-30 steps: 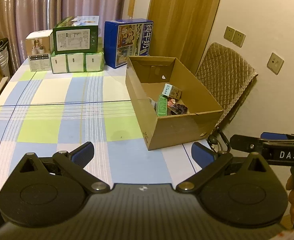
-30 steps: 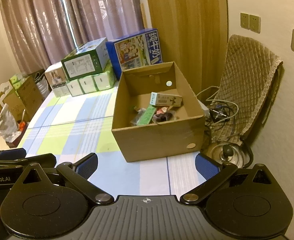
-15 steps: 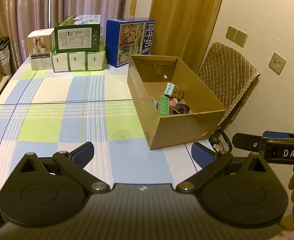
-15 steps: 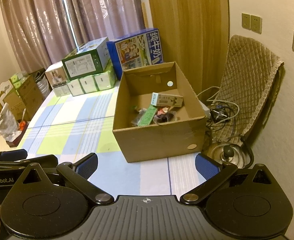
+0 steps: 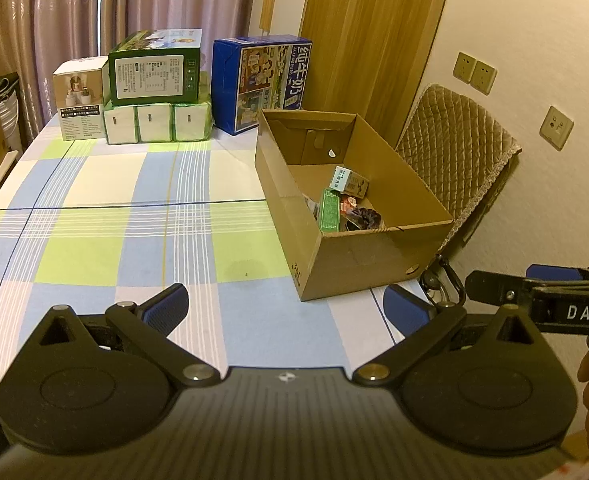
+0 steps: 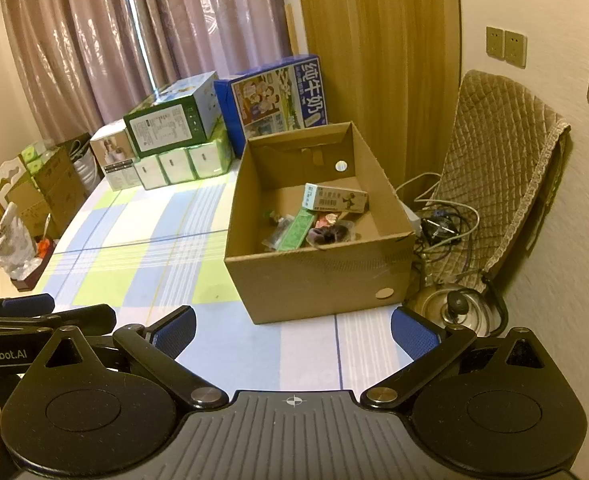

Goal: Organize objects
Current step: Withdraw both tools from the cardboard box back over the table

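An open cardboard box [image 5: 358, 256] [image 6: 318, 280] stands at the table's right side. Inside lie a small pale-green carton [image 6: 336, 198] [image 5: 349, 181], a flat green packet [image 5: 329, 211] [image 6: 296, 232] and a dark crumpled item [image 6: 328, 235]. My left gripper [image 5: 284, 310] hovers open over the checked cloth, short of the box, nothing between its fingers. My right gripper [image 6: 292, 330] is also open and empty, in front of the box's near wall. Each gripper shows at the edge of the other's view.
Stacked at the table's far end are a blue milk carton case [image 5: 262, 84], a green box [image 5: 154, 68] on tissue packs [image 5: 154, 122], and a white box [image 5: 80, 100]. A quilted chair [image 6: 498, 176], cables and a kettle [image 6: 454, 308] stand right of the table.
Both views have shifted only slightly; the grippers stay open and the box and its contents have not moved.
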### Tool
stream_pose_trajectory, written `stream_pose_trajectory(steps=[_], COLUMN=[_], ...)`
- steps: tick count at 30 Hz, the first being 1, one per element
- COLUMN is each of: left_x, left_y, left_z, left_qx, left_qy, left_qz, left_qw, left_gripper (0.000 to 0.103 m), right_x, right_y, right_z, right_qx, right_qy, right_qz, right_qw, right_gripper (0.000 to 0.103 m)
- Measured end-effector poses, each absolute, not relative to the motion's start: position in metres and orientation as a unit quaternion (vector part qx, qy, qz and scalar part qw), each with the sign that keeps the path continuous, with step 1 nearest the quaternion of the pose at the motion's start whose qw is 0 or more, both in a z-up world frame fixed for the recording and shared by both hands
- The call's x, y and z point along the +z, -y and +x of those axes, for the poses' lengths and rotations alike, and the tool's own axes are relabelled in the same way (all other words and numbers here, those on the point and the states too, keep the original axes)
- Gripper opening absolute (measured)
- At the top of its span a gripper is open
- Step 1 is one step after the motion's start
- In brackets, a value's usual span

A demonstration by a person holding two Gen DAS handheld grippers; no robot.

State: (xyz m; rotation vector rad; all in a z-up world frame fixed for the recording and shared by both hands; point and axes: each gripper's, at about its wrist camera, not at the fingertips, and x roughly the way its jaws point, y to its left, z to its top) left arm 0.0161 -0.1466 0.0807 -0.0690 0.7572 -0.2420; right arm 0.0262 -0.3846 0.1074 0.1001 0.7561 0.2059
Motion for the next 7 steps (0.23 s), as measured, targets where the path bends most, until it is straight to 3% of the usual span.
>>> stream_pose_trajectory(steps=[7], left_x=[0.0792], left_y=[0.1466], left_z=[0.017], left_qx=[-0.121], left_qy=[-0.366], left_qz=[-0.04], left_qw=[0.922], left_gripper=[0.102], right_x=[0.1046], right_y=[0.384], right_z=[0.0268], right_qx=[0.1], right_qy=[-0.369], right_qz=[0.047], right_qw=[0.923], right_gripper=[0.101])
